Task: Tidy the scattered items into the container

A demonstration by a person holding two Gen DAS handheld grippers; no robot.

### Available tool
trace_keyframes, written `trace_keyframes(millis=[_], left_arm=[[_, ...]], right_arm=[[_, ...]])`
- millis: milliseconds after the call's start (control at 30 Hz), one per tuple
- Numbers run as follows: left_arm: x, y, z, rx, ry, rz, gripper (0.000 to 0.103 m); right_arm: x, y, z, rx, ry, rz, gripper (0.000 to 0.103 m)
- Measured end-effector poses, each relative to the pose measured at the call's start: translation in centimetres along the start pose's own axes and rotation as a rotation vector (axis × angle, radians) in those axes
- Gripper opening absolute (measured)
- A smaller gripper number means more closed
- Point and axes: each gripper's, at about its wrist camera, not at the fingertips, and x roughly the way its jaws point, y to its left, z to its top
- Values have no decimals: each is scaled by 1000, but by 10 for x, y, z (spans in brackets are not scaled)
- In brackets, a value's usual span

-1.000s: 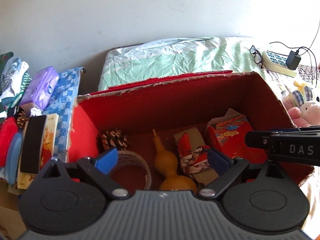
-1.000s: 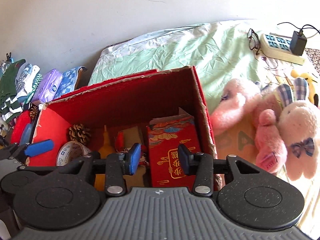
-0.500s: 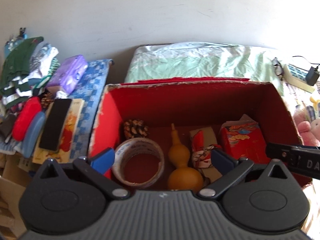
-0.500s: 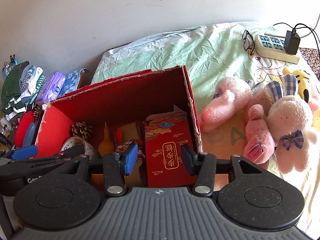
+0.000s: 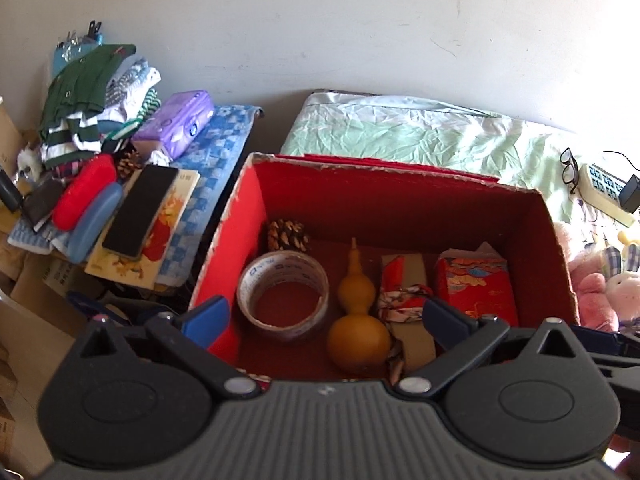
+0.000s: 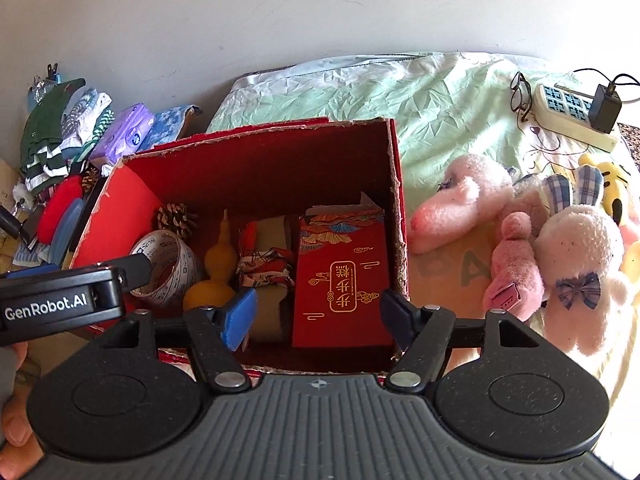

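below my two tools sits the red cardboard box (image 5: pixel 400 196), its top edges torn and ragged, the inside walls a flat matte red. my left tool (image 5: pixel 326 316) hangs over the near left part of the box with its blue-padded fingers (image 5: pixel 206 320) spread wide, gripping nothing. my right tool (image 6: pixel 318 314) hovers over the near right part, likewise spread and empty.

on the box floor, from left to right, lie a scaly brown pinecone (image 5: pixel 288 234) at the back corner, a glossy ring of clear packing tape (image 5: pixel 282 292) lying flat in front of it, a smooth tan gourd (image 5: pixel 358 320) with a thin stem pointing to the far wall, a brown card bundle tied with patterned ribbon (image 5: pixel 404 300), and a stiff red gift packet (image 6: pixel 344 280) with gold print leaning by the right wall. they lie close together, leaving bare floor mostly along the far wall.

right of the box, on the crinkled pale green bedsheet (image 6: pixel 400 92), fluffy pink and white plush toys (image 6: pixel 520 240) lie in a heap just beside the wall. left of it, past a narrow gap, cases, a book and folded clothes (image 5: pixel 88 104) crowd a checked blue cloth (image 5: pixel 212 152).
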Motion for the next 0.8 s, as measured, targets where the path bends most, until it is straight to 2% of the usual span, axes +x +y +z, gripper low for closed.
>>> trace_keyframes(millis=[67, 233, 400, 633, 800], left_arm=[[1, -3, -2, 3, 1, 24, 103], [1, -5, -7, 0, -8, 61, 103], [9, -5, -8, 10, 3, 91, 103], [27, 6, 0, 6, 22, 56, 103], [36, 15, 8, 66, 16, 44, 103]], right_arm=[[4, -1, 0, -13, 17, 25, 75], [3, -2, -2, -39, -10, 63, 80], [3, 2, -6, -65, -34, 67, 87], [9, 9, -2, -26, -47, -11, 85], [16, 10, 3, -7, -71, -75, 79]])
